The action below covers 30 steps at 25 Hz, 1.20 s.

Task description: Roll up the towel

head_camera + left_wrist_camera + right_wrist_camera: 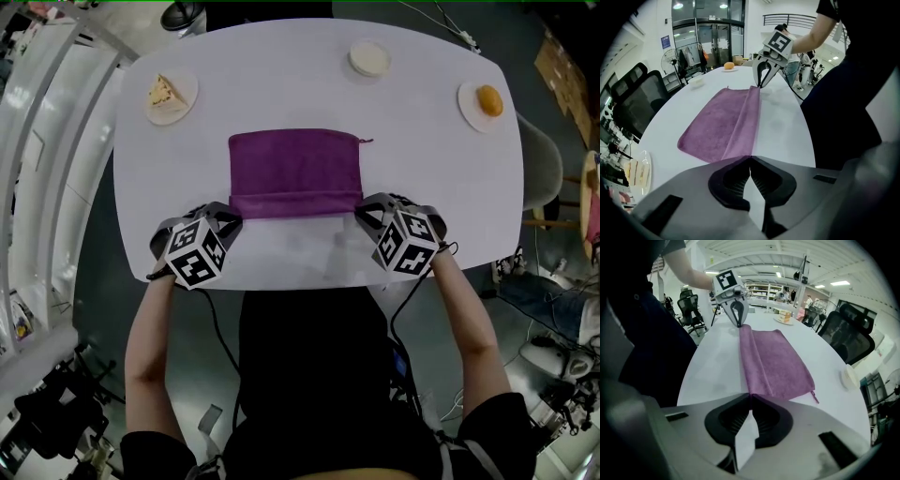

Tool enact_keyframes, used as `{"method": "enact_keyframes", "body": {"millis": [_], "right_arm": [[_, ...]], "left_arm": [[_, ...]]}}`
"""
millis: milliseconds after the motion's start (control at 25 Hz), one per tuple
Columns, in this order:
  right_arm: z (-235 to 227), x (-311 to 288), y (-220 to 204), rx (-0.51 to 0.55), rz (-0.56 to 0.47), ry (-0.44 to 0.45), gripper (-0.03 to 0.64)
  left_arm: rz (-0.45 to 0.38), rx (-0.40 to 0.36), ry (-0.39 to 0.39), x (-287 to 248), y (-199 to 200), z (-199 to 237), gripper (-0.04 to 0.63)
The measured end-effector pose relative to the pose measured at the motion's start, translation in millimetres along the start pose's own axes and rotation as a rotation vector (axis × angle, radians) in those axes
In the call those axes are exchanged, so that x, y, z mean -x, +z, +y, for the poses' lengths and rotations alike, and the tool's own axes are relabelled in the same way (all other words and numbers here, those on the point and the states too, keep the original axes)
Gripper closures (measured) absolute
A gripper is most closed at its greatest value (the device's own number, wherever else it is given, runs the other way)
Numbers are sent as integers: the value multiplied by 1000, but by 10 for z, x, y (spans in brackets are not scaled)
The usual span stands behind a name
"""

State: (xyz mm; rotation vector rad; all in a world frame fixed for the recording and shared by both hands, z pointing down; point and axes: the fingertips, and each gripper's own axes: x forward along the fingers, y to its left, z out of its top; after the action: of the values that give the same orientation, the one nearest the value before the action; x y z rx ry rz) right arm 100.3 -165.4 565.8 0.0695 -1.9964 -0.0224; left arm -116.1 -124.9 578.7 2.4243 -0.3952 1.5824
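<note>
A purple towel (295, 171) lies flat in the middle of the white table (281, 89), its near edge raised into a narrow fold. My left gripper (225, 217) is shut on the near left corner of the towel (726, 126), and the cloth runs straight out from its closed jaws. At the near right corner my right gripper (364, 214) is shut on the towel (771, 362) the same way. In the left gripper view the right gripper (761, 84) shows at the far end of the fold; in the right gripper view the left gripper (739, 323) does.
A plate with a cheese-like wedge (169, 94) sits at the far left, a small white bowl (369, 58) at the far middle, and a plate with an orange (484, 101) at the far right. Office chairs (635, 101) stand beside the table.
</note>
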Motion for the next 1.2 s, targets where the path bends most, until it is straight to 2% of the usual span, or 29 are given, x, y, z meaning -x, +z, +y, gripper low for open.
{"method": "enact_keyframes", "body": {"millis": [120,440,760,1200], "right_arm": [[-65,41,28,-7,-8,-17,594],[-469,31,85,-105,-32,-73,594],[-723,-101,68,-116,-17,-96,594],[-980,-296,42,-131,8,-119,594]], "left_arm": [[-9,0,33,48,18,93,584],[-34,95,109,56,69,547,584],[-38,134,146,-55,80,854,584],[-2,134,229,-206,39,1147,584]]}}
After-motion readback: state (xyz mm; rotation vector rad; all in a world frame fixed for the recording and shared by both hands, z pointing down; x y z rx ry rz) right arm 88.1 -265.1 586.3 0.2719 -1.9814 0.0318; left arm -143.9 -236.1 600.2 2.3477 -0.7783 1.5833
